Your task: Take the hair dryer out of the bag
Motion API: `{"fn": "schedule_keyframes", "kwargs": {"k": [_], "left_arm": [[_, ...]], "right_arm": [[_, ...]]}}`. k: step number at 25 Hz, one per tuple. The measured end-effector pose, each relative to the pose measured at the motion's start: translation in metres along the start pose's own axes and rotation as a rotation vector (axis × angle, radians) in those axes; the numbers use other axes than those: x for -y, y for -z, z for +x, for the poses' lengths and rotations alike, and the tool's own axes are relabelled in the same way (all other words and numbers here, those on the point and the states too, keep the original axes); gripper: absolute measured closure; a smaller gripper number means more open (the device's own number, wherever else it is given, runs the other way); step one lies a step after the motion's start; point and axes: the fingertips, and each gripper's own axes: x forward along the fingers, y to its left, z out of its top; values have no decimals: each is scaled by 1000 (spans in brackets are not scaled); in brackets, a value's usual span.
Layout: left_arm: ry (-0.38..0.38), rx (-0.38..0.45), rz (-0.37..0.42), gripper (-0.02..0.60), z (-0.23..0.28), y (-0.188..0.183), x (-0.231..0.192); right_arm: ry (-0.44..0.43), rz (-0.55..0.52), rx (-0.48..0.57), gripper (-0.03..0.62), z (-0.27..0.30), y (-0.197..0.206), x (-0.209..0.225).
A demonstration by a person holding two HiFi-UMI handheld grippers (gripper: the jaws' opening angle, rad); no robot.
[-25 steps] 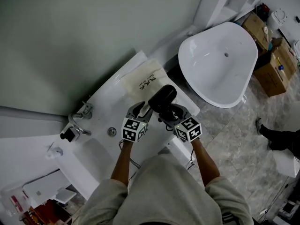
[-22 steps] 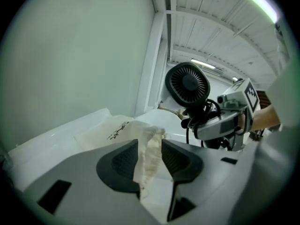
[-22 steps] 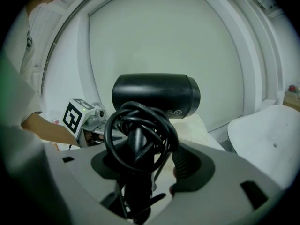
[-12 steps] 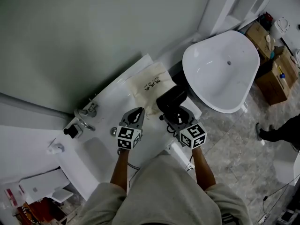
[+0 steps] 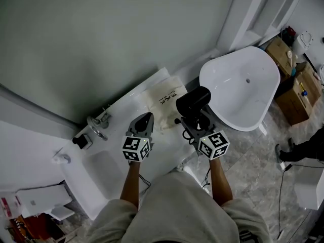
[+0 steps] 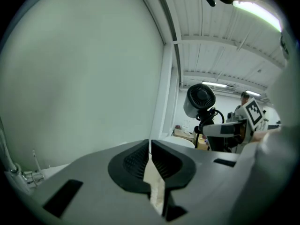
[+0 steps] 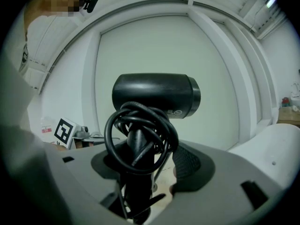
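Right claw (image 7: 149, 162) is clamped on the handle of the black hair dryer (image 7: 154, 97), barrel uppermost, which likely keeps the coiled cord bundled against the handle. Dryer sits fully clear of the flat cream fabric bag (image 5: 163, 101) lying on the white counter (image 5: 119, 116). Left claw (image 6: 150, 159) is closed and empty, near the bag's edge. Bare counter lies below; the white bathtub (image 5: 238, 85) borders the right.

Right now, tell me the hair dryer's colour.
Black hair dryer, cord included; clearest in the right gripper view.
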Motion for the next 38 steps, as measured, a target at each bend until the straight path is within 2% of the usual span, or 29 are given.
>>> {"fn": "schedule_keyframes", "kwargs": {"k": [8, 12, 17, 38], "left_arm": [[-29, 42, 43, 561, -12, -25, -4], [-38, 60, 53, 562, -15, -33, -5], [-49, 63, 62, 563, -19, -37, 0], [-69, 60, 87, 561, -18, -37, 27]], "right_arm": [[5, -47, 38, 318, -6, -24, -7], [18, -38, 54, 318, -9, -27, -4], [20, -9, 69, 318, -18, -28, -2], [33, -24, 86, 318, -48, -28, 8]]}}
